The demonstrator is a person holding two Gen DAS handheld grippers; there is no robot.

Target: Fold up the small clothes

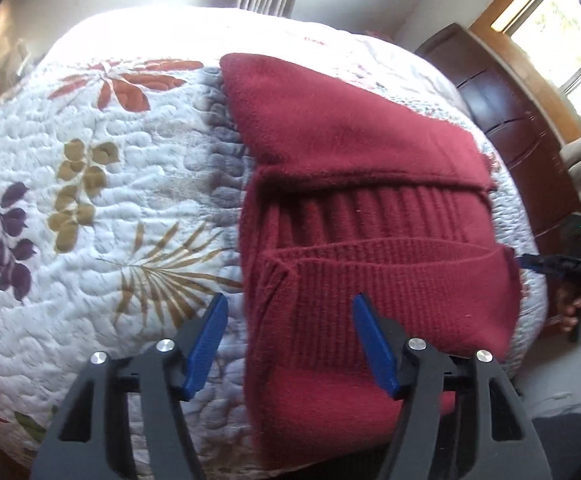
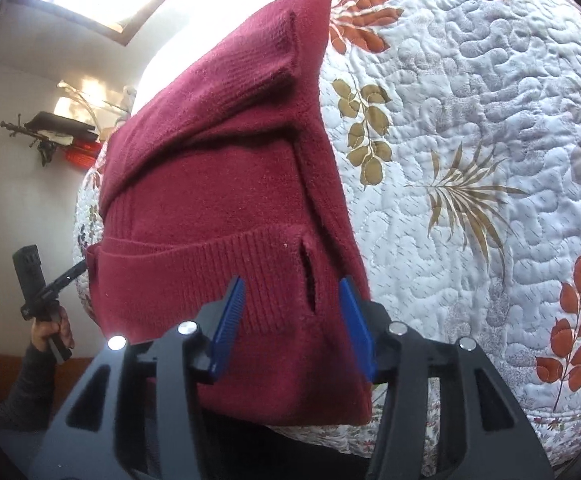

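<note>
A dark red knit sweater [image 1: 370,220] lies partly folded on the bed, with a sleeve laid across its body and ribbed bands showing. My left gripper [image 1: 290,304] is open over the sweater's near left edge: one blue finger is above the quilt, the other above the knit. In the right wrist view the same sweater [image 2: 218,184] fills the middle. My right gripper [image 2: 292,286] is open just above its near right part, beside a slit in the ribbing. Each gripper also shows from the other camera, at the sweater's far side edge: the right gripper [image 1: 546,264] and the left gripper [image 2: 46,292], each held by a hand.
The bed has a white quilt [image 1: 90,200] with a leaf print, which spreads wide to the sweater's left and, in the right wrist view, over the quilt [image 2: 470,120] to its right. A dark wooden dresser [image 1: 510,120] and a window [image 1: 562,32] stand beyond the bed's right side. A wall shelf [image 2: 62,128] holds small things.
</note>
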